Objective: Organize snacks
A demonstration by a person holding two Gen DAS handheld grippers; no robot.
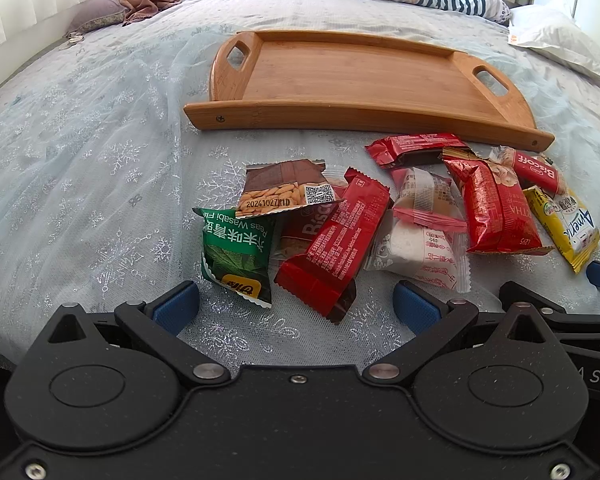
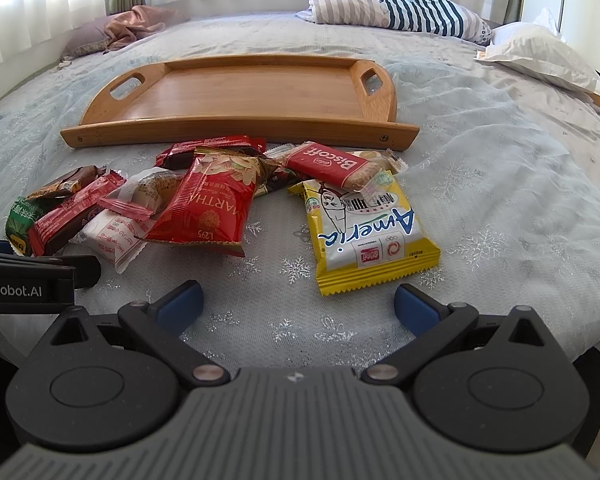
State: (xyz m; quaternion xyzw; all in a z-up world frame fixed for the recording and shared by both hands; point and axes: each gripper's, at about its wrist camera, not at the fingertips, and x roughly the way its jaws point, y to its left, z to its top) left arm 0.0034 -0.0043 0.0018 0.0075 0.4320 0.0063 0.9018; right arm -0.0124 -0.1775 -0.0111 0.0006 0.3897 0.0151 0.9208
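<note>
Snacks lie heaped on the bed at 12 o'clock from both claws, short of the empty wooden tray. Right claw gapes empty, nearest the yellow wafer pack, whose long axis runs 12-to-6; left claw is likewise spread, empty.

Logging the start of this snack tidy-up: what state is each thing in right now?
Left tongs: open, empty.
Right tongs: open, empty.
Rectangular wooden tray with cut-out handles: flat on the bed, nothing in it.
Yellow wafer packet: sealed, lying flat, one corner under the red Biscoff packet.
Green wasabi-pea packet: sealed, partly under a brown packet.
</note>
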